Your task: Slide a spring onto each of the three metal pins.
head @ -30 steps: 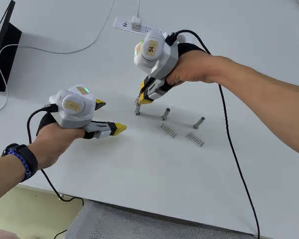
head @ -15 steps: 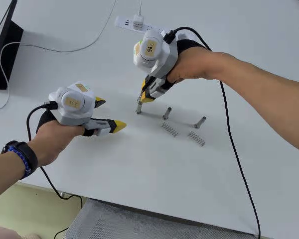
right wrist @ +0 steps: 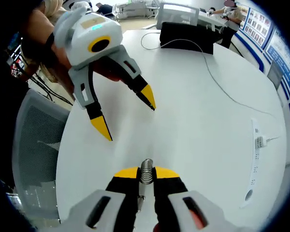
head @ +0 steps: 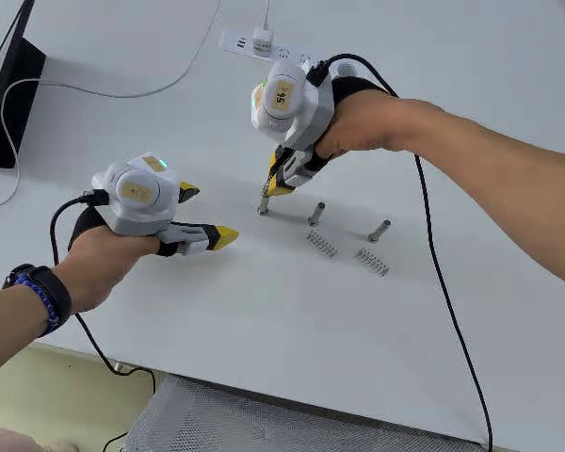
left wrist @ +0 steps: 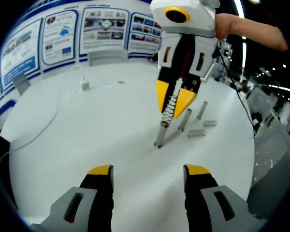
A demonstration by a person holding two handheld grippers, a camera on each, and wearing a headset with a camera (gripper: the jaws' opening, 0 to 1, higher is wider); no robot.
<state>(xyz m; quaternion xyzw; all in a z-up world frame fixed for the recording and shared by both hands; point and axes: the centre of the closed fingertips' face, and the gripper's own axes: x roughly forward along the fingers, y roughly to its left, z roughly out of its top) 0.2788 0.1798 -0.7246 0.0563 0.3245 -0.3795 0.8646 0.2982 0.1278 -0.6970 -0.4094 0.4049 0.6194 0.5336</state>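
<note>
Right gripper clamped on a spring at the first pin; left gripper open, off to the side

Your right gripper (head: pixel 281 184) points down at the table (head: pixel 264 320), jaws closed on a spring (left wrist: pixel 170 107) that hangs below the yellow tips. The spring's lower end meets the top of the first pin (head: pixel 263 205); whether it has gone over the pin cannot be told from these views. Your left gripper (head: pixel 205 214) is held about level, left of that pin and apart from it, jaws spread wide. The second pin (head: pixel 315 214) and third pin (head: pixel 379 231) stand in a row to the right of the first, both bare. Two loose springs (head: pixel 320 245) lie flat on the table just in front of them, touching neither pin
</note>
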